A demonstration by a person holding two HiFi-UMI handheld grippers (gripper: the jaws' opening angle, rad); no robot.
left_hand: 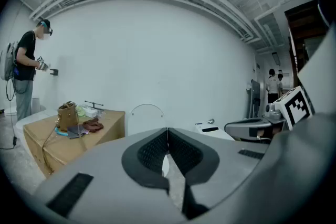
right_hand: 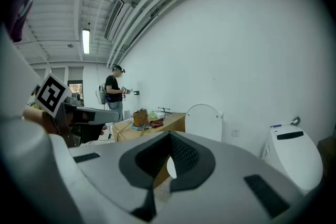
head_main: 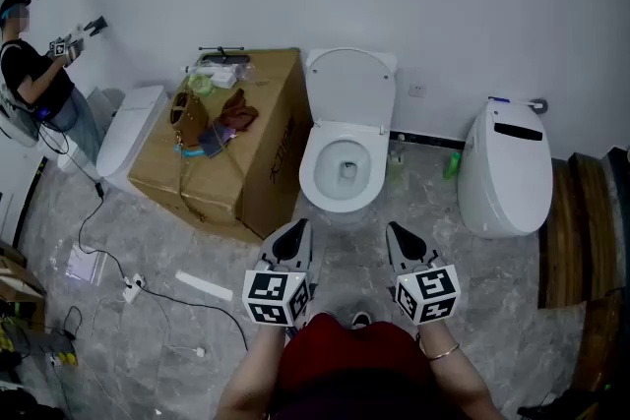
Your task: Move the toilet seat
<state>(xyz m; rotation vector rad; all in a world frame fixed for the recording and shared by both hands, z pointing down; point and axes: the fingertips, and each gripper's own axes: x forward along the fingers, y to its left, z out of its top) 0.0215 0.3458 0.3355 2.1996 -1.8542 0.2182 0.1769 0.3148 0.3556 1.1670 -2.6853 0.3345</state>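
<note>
Both tools are clenched shut w/ nothing in them. Left tool (head_main: 292,241) & right tool (head_main: 403,244) are held side by side, tips aimed at the toilet, prob. lined up for an approach; neither touches it. Toilet seat (head_main: 311,162) lies down on the bowl, lid (head_main: 348,86) up against the white wall. Grey marbled floor (head_main: 472,270) w/ loose cables (head_main: 128,285). Cardboard box (head_main: 246,162) just left of the toilet, 2nd toilet (head_main: 507,167) to its right, another person (head_main: 39,79) by the far-left wall.
</note>
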